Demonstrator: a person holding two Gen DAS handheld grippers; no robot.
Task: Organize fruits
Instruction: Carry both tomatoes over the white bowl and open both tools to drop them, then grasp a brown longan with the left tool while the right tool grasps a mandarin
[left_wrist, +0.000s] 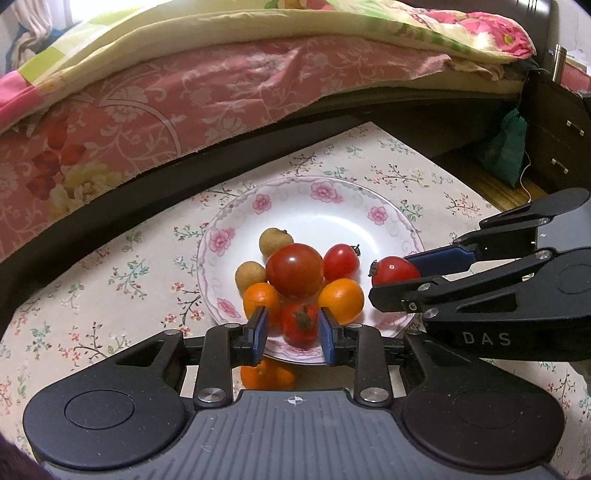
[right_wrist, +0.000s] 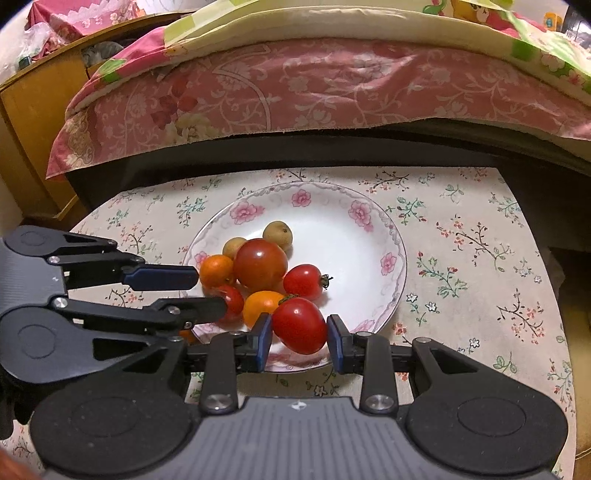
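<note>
- Fruits are gathered in a heap on the near half of a flowered plate (right_wrist: 391, 236), which stands on a table covered by a floral cloth (right_wrist: 461, 258), close to the table's far edge beside a bed (right_wrist: 332, 85).
- The heap is made up of a large tomato (right_wrist: 260, 264) at the centre, two longans (right_wrist: 277, 232) behind it, two orange fruits (left_wrist: 340, 300) and a smaller tomato (right_wrist: 303, 281); the far half of the plate is bare.
- A red tomato (right_wrist: 300, 325) is held between the blue pads of the right gripper (right_wrist: 300, 341), above the plate's near rim; the jaws are closed to the tomato's width. It is judged to be on its way to being set down with the rest.
- A further small tomato (left_wrist: 300, 323) lies between the pads of the left gripper (left_wrist: 293, 332) at the plate's near-left rim. Its jaws are narrow, but a gap seems to remain on each side, so a grip cannot be told.
- One orange fruit (left_wrist: 267, 374) is seen under the left gripper, off the plate near the table's near edge; it is judged to be not yet collected.
- Both grippers are brought in low, presumably so that round fruit is released without rolling.
</note>
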